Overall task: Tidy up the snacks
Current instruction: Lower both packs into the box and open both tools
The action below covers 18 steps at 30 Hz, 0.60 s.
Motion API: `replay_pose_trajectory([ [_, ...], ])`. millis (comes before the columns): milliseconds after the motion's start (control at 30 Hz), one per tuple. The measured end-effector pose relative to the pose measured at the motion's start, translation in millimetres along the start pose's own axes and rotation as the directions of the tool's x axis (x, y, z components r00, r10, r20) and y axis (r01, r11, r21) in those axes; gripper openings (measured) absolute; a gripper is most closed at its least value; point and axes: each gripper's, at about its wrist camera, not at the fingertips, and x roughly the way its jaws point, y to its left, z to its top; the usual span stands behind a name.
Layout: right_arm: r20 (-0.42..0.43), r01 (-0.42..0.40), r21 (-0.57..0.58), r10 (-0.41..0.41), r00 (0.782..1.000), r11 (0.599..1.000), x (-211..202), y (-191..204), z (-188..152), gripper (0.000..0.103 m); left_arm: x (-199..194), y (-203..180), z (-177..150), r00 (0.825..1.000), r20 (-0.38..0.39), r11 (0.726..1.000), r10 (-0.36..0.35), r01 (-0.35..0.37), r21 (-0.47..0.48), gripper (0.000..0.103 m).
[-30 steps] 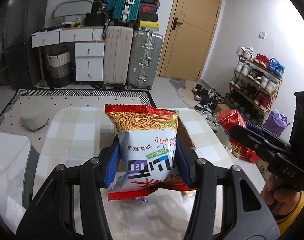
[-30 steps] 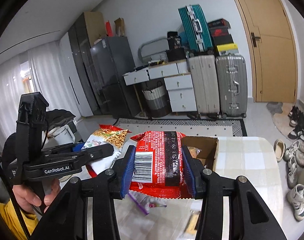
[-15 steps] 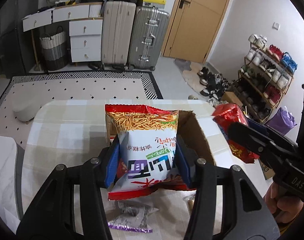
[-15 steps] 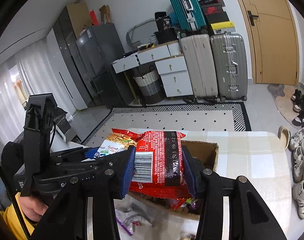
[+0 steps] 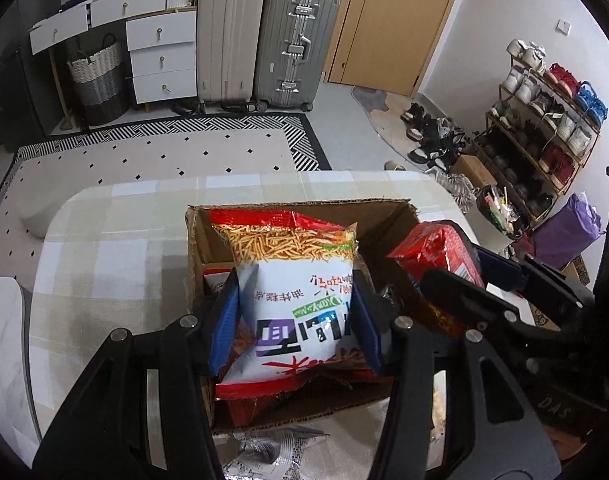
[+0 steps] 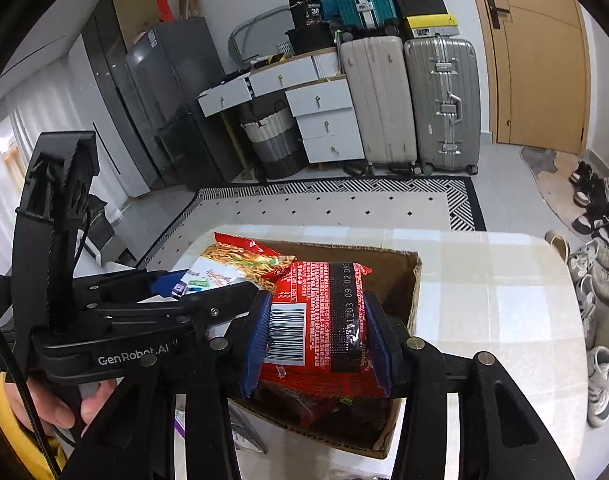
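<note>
Left black two-finger gripper with blue pads (image 5: 294, 320) clamped on the sides of a white-and-red crinkly snack bag printed with fried noodle sticks (image 5: 292, 288), jaws closed only as far as the bag's width; right black two-finger gripper with blue pads (image 6: 316, 340) likewise pinched on a glossy red foil snack packet with a barcode (image 6: 324, 320), squeezing its flanks. Both bags carried over the open brown cardboard box (image 5: 194, 248) standing on the pale checked tablecloth-covered table (image 5: 104, 256), seemingly so each can be let go straight down into it; whether either bag already touches the box contents cannot be told. Held side by side, noodle bag to the left, red packet close to its right, probably to land next to each other rather than stacked. Gripped across the short width, likely to keep the puffy packs from slipping and to leave the long axis free. Noodle bag's long axis running along the fingers, away from the wrist, top seam pointing toward the far wall of the box, print upside down to the left wrist camera. Red packet's long axis also along its fingers, back face with barcode up, far seam toward the box's far wall. Dark wrappers visible in the box bottom; a crumpled silvery wrapper (image 5: 272, 446) lying on the table just outside the near wall
</note>
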Motion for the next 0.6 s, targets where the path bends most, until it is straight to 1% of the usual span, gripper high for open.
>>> replay_pose_trajectory([
  [33, -0.003, -0.003, 0.002, 0.003, 1.0, 1.0, 1.4, -1.1, -1.6, 0.045, 1.7, -1.8, -4.5, 1.0, 0.0, 1.0, -0.003, 0.003, -0.003, 0.048],
  [67, -0.004, -0.004, 0.003, 0.004, 1.0, 1.0, 3.3, -2.3, -1.7, 0.045, 6.0, -1.6, -2.2, 1.0, 0.001, 1.0, -0.002, 0.002, -0.004, 0.048],
  [200, -0.02, -0.005, 0.003, 0.005, 1.0, 1.0, 9.8, -6.8, -3.0, 0.045, 8.9, -4.2, -6.4, 1.0, 0.013, 1.0, 0.017, -0.017, -0.005, 0.048],
  [500, -0.032, 0.003, -0.01, -0.004, 0.999, 1.0, 15.4, -3.7, -7.0, 0.045, -13.2, -4.7, -27.2, 0.999, 0.031, 1.0, 0.015, -0.015, 0.005, 0.048],
  [567, -0.036, 0.007, -0.011, -0.008, 0.999, 1.0, 15.7, -3.0, -6.7, 0.046, -20.7, -5.1, -31.6, 0.999, 0.037, 1.0, 0.017, -0.017, 0.001, 0.048],
  [600, -0.034, 0.008, -0.01, -0.008, 0.999, 1.0, 15.3, -2.5, -6.4, 0.048, -26.2, -6.4, -34.8, 0.999, 0.037, 1.0, 0.018, -0.018, 0.001, 0.049],
])
